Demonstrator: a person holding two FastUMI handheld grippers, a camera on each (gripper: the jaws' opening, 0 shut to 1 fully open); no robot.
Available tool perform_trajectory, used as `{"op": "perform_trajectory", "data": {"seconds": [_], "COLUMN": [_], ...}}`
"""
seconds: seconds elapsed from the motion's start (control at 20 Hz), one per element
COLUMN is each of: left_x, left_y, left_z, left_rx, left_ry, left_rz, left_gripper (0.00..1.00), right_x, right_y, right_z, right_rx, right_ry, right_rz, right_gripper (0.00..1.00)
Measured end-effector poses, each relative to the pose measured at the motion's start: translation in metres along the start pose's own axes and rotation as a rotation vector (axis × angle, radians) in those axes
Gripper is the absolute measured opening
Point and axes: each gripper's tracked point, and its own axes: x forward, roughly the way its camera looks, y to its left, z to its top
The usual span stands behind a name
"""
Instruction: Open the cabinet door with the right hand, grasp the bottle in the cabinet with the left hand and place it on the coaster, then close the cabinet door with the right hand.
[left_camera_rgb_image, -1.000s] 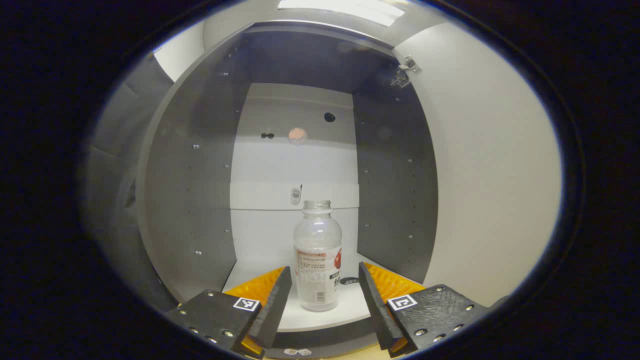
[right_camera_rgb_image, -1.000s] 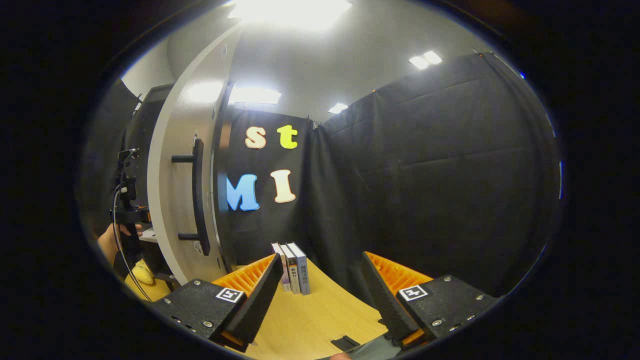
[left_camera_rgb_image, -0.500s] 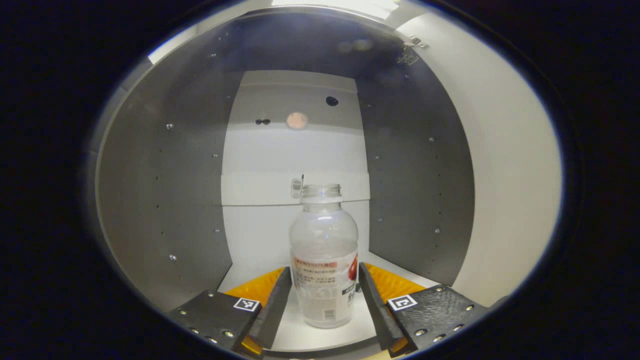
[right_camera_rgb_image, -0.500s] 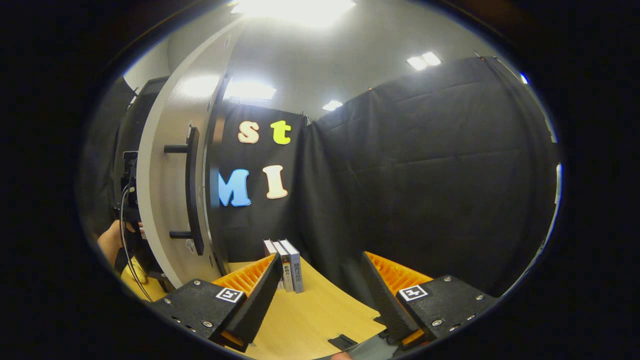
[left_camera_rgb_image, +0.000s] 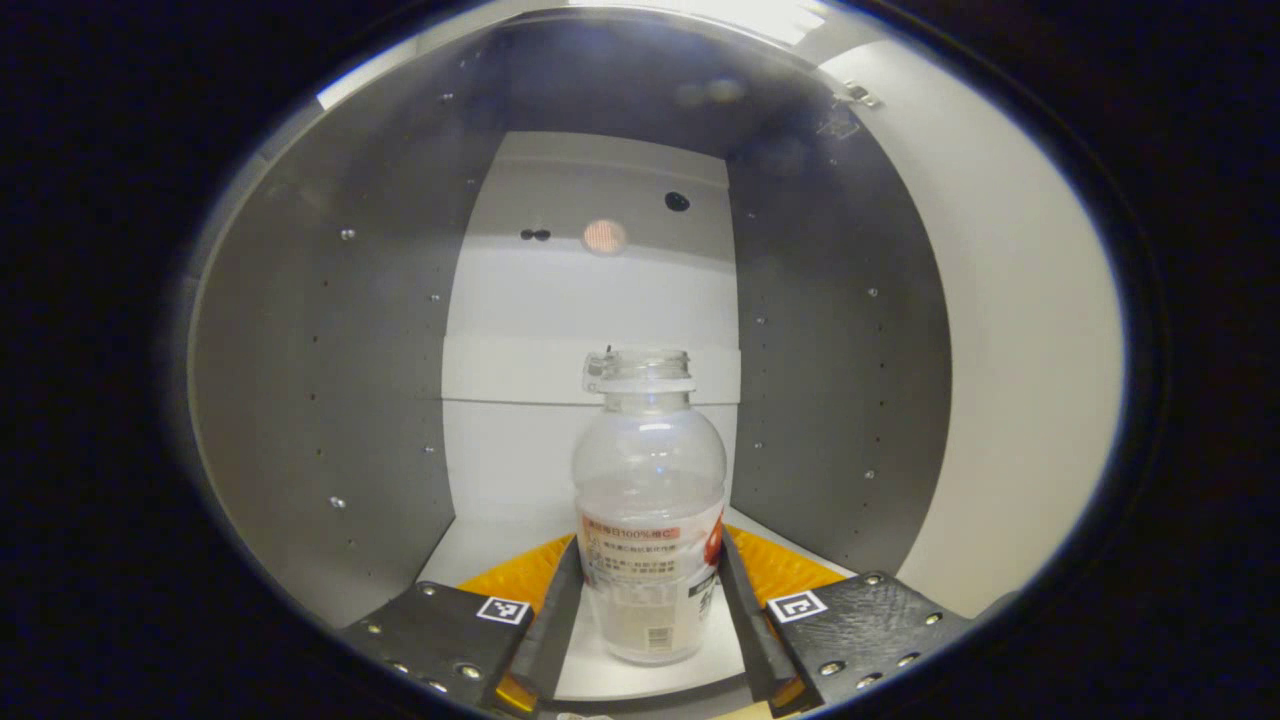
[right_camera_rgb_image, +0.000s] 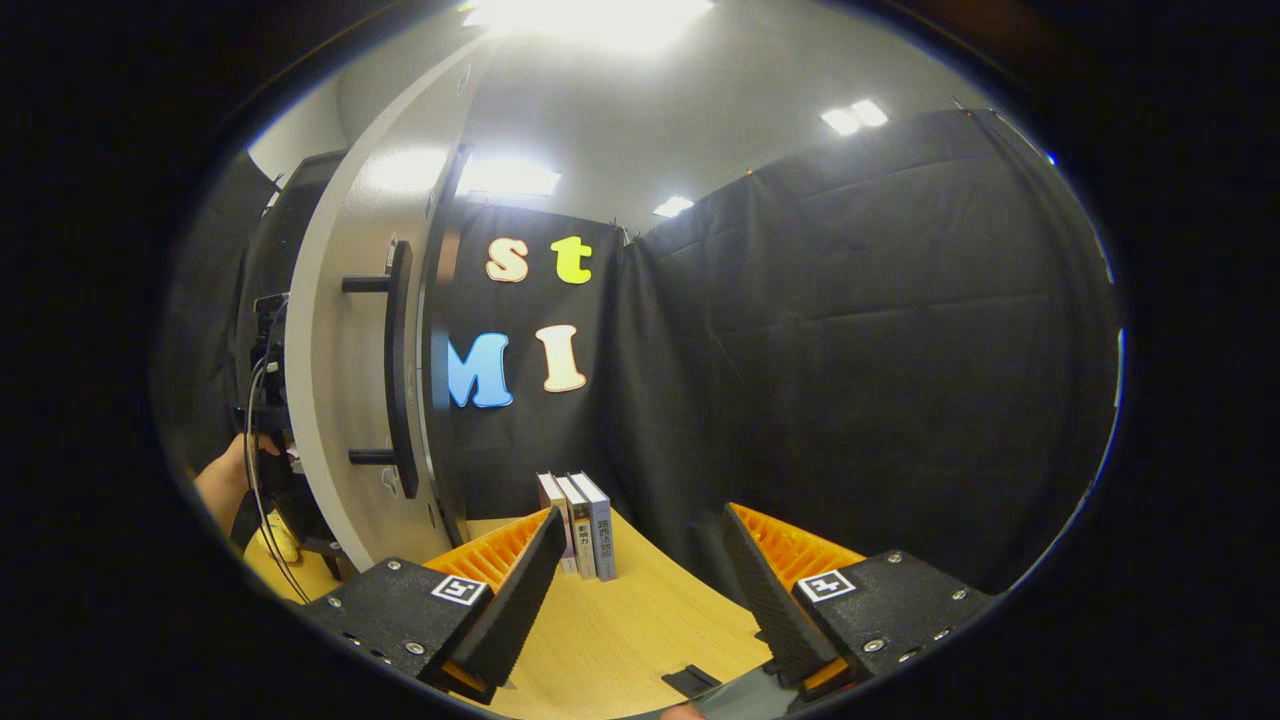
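With the cabinet door (right_camera_rgb_image: 350, 330) already open, the left claw (left_camera_rgb_image: 648, 610) pinches the bottle (left_camera_rgb_image: 648, 520) on the cabinet shelf (left_camera_rgb_image: 470, 545) while the right claw (right_camera_rgb_image: 640, 590) gapes empty; coaster placement and door closing remain.

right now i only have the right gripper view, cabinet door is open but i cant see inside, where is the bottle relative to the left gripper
Observer: The bottle stands upright on the floor of the cabinet, right between the jaws of the left gripper.
Operator: are they closed on it
Observer: The jaws sit close against both sides of its label; I cannot tell whether they press on it.
Operator: cap on or off
Observer: Off, the bottle's mouth is open.
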Motion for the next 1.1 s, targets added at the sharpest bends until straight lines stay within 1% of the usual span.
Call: {"op": "perform_trajectory", "data": {"seconds": [0.2,0.6,0.85,1.1], "left_x": [-0.032,-0.101,-0.141,-0.181], "left_y": [0.001,-0.003,-0.005,-0.005], "left_z": [0.015,0.026,0.023,0.008], "left_rx": [0.009,0.01,0.019,0.016], "left_ry": [-0.019,-0.042,-0.048,-0.035], "left_rz": [0.027,0.068,0.088,0.115], "left_gripper": [0.71,0.71,0.71,0.71], "right_x": [-0.005,-0.015,-0.021,-0.027], "right_y": [-0.008,-0.03,-0.036,-0.036], "right_z": [-0.002,0.001,0.001,0.0], "right_rx": [0.012,0.051,0.048,0.032], "right_ry": [0.005,0.002,0.006,0.004], "right_rz": [0.047,0.115,0.166,0.222], "right_gripper": [0.96,0.97,0.96,0.96]}}
